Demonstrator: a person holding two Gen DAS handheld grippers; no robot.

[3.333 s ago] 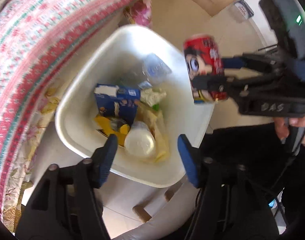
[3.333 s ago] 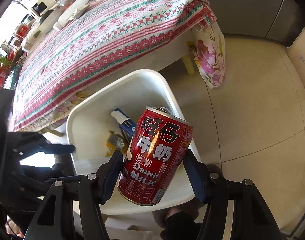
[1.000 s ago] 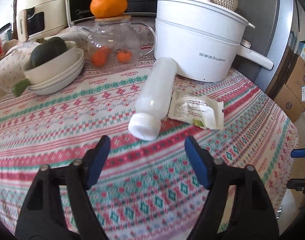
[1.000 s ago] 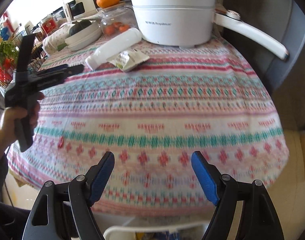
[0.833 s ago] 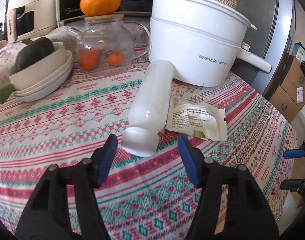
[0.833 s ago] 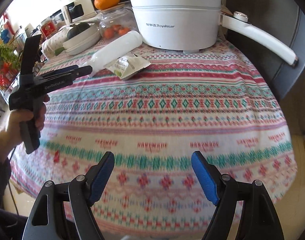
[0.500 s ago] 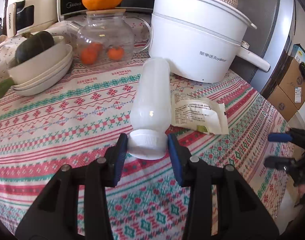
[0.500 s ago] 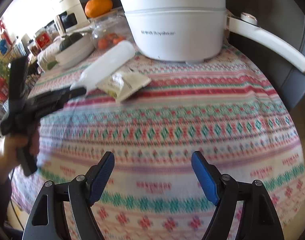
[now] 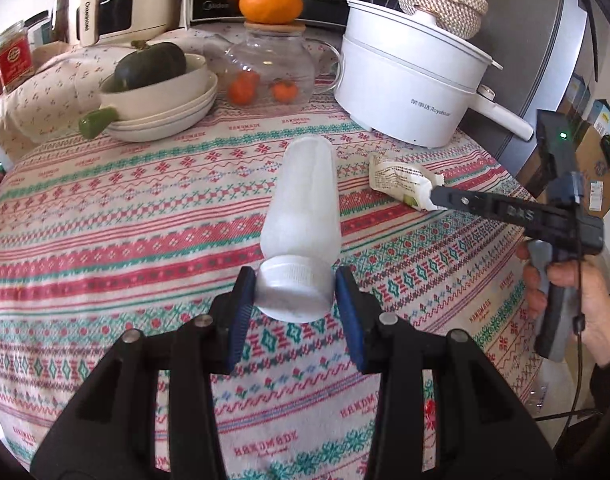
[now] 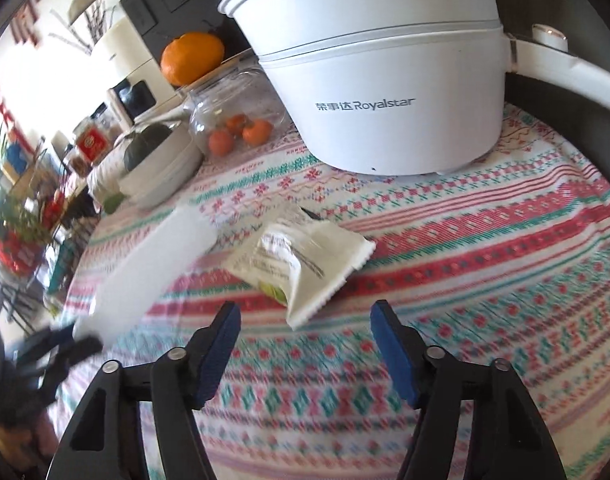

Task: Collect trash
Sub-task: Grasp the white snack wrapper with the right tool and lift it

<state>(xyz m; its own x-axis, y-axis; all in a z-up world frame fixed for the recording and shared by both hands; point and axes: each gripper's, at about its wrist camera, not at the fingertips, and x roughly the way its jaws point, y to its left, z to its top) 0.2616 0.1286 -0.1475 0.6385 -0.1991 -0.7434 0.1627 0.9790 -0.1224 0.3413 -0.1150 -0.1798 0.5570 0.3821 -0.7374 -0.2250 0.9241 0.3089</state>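
One bottle (image 9: pixel 301 216), one wrapper (image 10: pixel 301 264). Left gripper (image 9: pixel 295 292) clamps the bottle's cap; right gripper (image 10: pixel 305 320), closing, empty; its hand (image 9: pixel 577 304) shows only leftward.

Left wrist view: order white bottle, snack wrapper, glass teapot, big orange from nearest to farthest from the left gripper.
1. white bottle: cap between the left gripper pads.
2. snack wrapper: right, mid-table.
3. glass teapot: behind the bottle.
4. big orange: atop the teapot lid, farthest.

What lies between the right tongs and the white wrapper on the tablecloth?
Only bare patterned tablecloth. In the right wrist view the closing right tongs have nothing between their pads yet; the white wrapper lies just ahead of them.
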